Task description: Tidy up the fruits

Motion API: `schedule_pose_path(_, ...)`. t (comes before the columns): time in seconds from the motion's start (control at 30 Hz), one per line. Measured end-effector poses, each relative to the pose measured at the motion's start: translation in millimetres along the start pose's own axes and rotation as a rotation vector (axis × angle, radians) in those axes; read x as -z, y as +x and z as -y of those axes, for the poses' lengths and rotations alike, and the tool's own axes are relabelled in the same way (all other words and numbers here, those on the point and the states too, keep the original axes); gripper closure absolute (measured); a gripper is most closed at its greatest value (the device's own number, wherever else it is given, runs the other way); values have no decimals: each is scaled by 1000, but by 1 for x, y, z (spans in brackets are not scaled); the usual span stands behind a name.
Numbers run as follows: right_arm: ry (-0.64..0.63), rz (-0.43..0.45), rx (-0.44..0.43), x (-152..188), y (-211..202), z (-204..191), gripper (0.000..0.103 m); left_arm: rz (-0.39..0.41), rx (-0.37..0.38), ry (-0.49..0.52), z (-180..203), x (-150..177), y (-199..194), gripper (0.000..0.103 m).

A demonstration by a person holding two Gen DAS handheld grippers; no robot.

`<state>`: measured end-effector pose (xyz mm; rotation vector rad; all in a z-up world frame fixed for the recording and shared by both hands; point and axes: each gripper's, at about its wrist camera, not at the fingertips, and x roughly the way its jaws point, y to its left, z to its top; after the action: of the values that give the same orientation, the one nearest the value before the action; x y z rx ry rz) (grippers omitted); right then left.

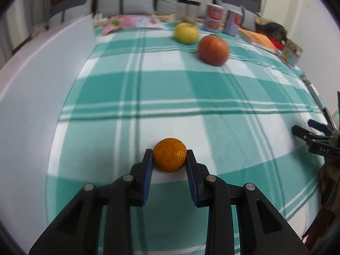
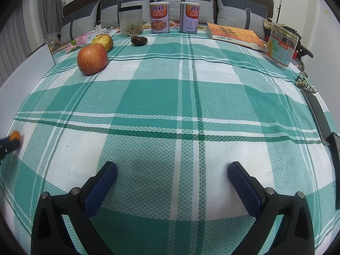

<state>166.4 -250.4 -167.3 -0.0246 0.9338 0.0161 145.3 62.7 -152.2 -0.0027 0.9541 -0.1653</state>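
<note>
Ahead of you a green-and-white checked cloth (image 2: 148, 97) covers the table. At twelve o'clock two printed cans (image 2: 159, 18) stand side by side, with a clear container (image 2: 130, 20) just beside them at eleven. At one o'clock lies an orange book (image 2: 235, 35); a labelled jar (image 2: 280, 45) stands at two o'clock. Grey cushions (image 2: 231, 10) line the back.

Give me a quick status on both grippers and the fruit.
Left gripper shut on orange. Right gripper open, empty. Red apple, yellow apple far left on cloth. Path clear.
</note>
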Motion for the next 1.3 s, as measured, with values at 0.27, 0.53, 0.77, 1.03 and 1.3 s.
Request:
schedule_pose_path(0.27, 0, 0, 0, 0, 0, 0, 0, 40, -110, -8, 0, 11, 5, 11)
schedule_pose_path(0.53, 0, 0, 0, 0, 0, 0, 0, 27, -119, -12, -1, 9, 8, 6)
schedule_pose_path(0.77, 0, -1, -1, 0, 0, 0, 0, 27, -119, -12, -1, 9, 8, 5)
schedule_pose_path(1.03, 2, -17, -4, -2, 1, 1, 0, 28, -119, -13, -1, 9, 8, 5)
schedule_pose_path(1.3, -71, 57, -160, -99, 12, -59, 0, 28, -119, -13, -1, 9, 8, 5)
